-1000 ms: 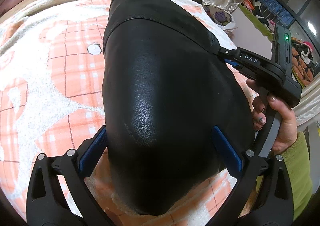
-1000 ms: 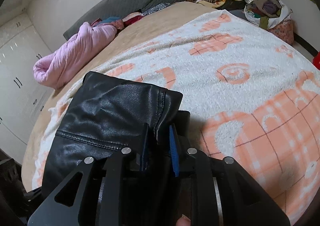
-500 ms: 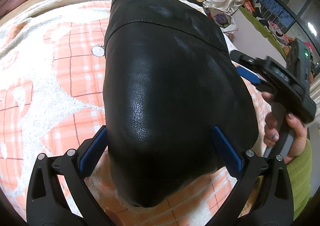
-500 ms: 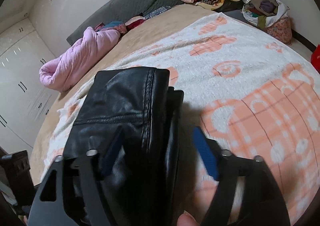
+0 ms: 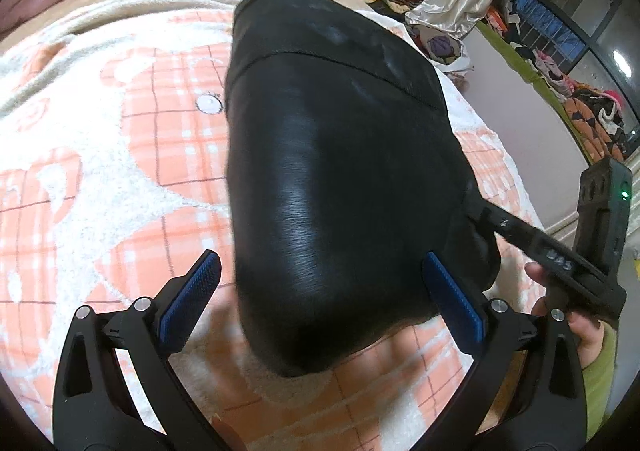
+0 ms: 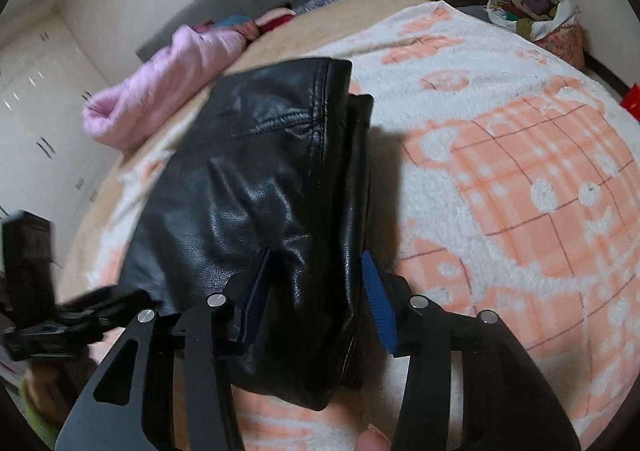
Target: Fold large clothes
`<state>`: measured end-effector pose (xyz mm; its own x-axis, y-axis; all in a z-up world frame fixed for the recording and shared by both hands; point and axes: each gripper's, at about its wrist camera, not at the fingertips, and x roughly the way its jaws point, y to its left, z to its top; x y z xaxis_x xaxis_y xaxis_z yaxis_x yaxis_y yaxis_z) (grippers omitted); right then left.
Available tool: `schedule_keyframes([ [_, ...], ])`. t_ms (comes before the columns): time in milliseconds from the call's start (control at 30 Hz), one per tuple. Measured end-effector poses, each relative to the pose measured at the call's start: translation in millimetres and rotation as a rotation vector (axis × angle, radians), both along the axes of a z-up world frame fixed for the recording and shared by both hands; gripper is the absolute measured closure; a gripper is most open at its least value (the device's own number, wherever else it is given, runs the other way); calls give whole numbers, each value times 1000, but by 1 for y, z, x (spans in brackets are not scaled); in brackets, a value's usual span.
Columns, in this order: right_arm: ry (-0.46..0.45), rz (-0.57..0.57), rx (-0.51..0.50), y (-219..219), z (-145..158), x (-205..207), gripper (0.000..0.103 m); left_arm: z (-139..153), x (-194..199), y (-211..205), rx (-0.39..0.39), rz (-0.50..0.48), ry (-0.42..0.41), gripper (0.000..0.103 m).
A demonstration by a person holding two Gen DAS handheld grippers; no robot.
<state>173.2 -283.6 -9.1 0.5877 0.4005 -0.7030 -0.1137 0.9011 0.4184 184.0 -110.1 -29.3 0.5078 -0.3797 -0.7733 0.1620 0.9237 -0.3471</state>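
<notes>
Nearest the left tongs (image 5: 320,295), spread wide and gripping nothing, lies the rounded near end of the folded black leather garment (image 5: 336,179) — between the pads, not pressed. Its long axis runs straight away across the peach-checked blanket (image 5: 100,179) on the bed. The right tongs (image 6: 316,283) have just been closing over its right-hand edge, leather between the pads, contact unclear — likely the nearer hand for the coming fold.
</notes>
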Motion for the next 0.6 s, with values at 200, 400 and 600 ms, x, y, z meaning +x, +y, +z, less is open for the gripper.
schedule_keyframes([
  [200,3,-10,28,-3,-7,-1,58,10,-7,3,-2,4,-22,9],
  [400,-5,-65,-11,-3,-4,-10,26,21,-17,8,4,15,-50,9],
  [600,-34,-94,5,-9,1,-22,17,31,-31,11,7,35,-78,9],
])
